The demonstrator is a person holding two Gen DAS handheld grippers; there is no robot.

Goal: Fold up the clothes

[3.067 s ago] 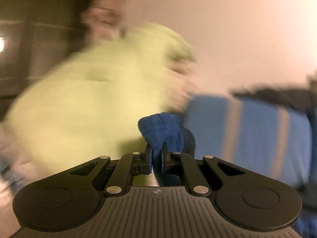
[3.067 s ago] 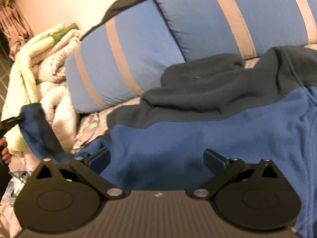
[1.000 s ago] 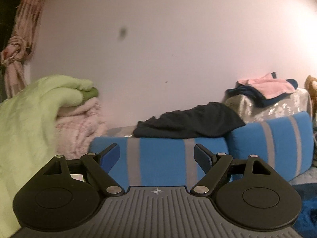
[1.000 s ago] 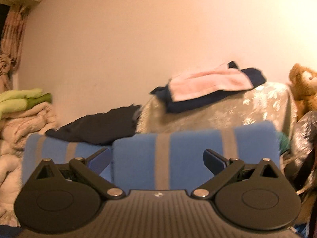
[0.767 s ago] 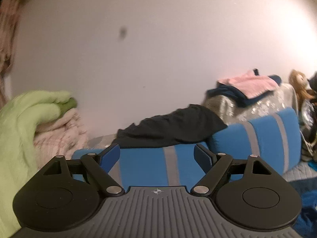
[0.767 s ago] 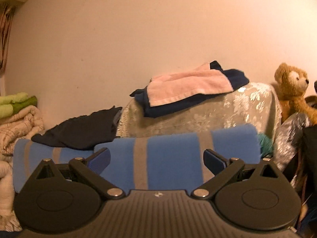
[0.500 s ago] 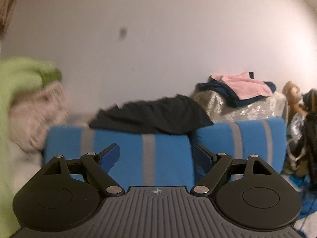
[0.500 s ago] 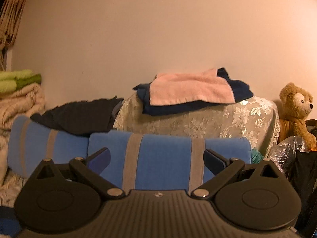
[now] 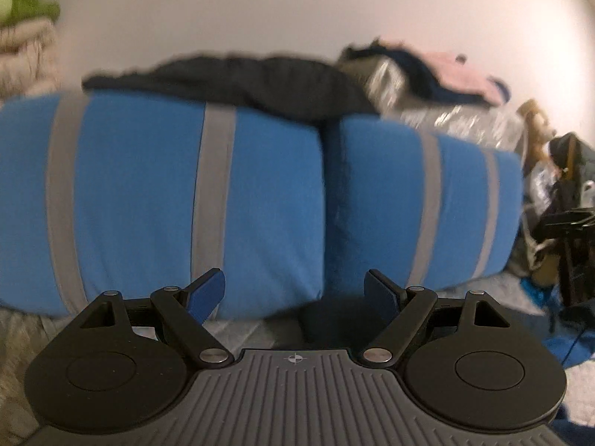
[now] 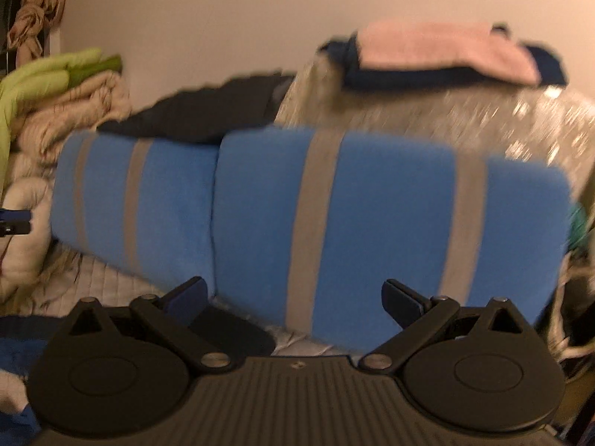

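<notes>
Both my tools dropped toward bed since earlier frame; striped pillows (image 9: 260, 193) loom. Left tool (image 9: 295, 291), right tool (image 10: 293, 297) apart, empty. Risk: grabbing quilt with blue garment (image 10: 22, 338).

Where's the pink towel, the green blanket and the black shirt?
pink towel (image 10: 442, 50), right wrist view, middle of its top.
green blanket (image 10: 41, 74), right wrist view, its folded edge.
black shirt (image 9: 241, 80), left wrist view, middle of the cloth.

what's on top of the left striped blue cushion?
A dark garment lies draped over the left blue cushion and reaches toward the right one. What is behind the cushion is hidden.
</notes>
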